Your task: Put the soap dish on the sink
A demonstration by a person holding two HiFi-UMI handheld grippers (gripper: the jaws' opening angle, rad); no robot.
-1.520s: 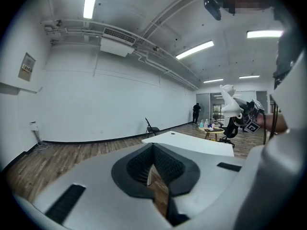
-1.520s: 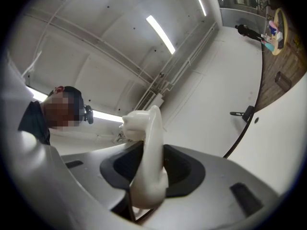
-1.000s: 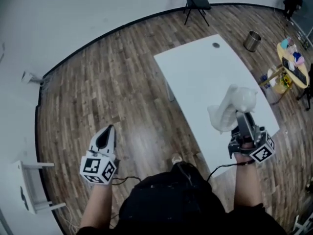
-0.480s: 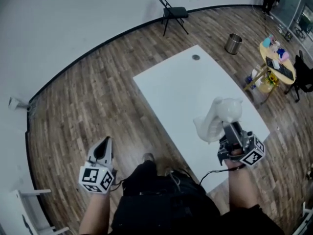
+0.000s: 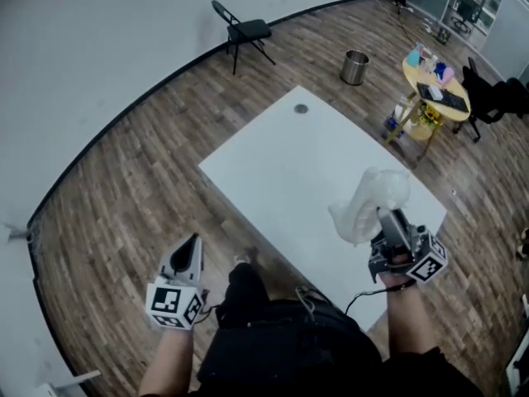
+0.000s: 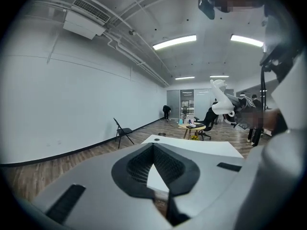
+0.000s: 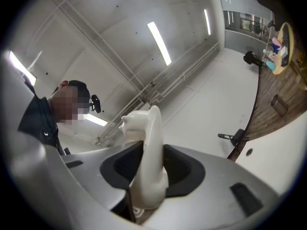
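The soap dish is a white, glossy, animal-shaped piece. My right gripper is shut on it and holds it upright over the near right part of the white table. In the right gripper view the soap dish stands up between the dark pads, and the right gripper points up toward the ceiling. My left gripper hangs over the wood floor left of the table, jaws together and empty. From the left gripper view, the soap dish shows far off at the right. No sink is in view.
A black folding chair stands by the far wall. A metal bin and a round yellow table with small items sit beyond the white table. A dark office chair is at the far right. People stand in the distance.
The head view has swung, so the table, chair and bin slid left in the picture. The left gripper shifted slightly toward the table. The right gripper still holds the soap dish.
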